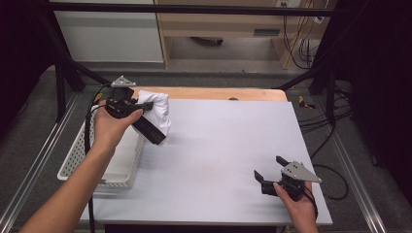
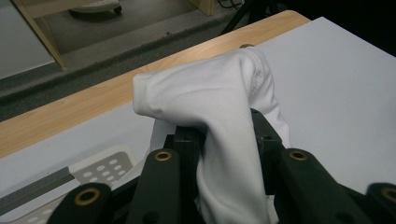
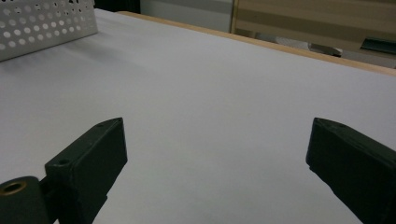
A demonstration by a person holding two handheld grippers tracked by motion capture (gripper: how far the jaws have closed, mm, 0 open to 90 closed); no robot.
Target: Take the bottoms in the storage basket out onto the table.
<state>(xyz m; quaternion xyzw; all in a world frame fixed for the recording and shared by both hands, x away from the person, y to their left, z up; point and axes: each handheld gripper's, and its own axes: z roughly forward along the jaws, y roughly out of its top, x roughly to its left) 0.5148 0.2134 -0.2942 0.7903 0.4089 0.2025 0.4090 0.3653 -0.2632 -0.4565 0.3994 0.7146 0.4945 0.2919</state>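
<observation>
Your left gripper [image 1: 145,108] pinches a soft, wrinkled white cloth [image 1: 158,116] with a black band, bunched and hanging just above the perforated white basket's [image 1: 121,167] far corner. Well right of the basket, your right gripper [image 1: 271,170] stands wide open over the smooth white tabletop [image 1: 218,145].

White table sheet [image 1: 218,145] lies open across centre and right; a perforated basket [image 1: 80,160] blocks the left edge.

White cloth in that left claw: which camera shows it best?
The left gripper view: the white cloth sits close up, pinched between its black jaws. The high view shows it small, with a dark printed band. The right gripper view looks across bare table.
</observation>
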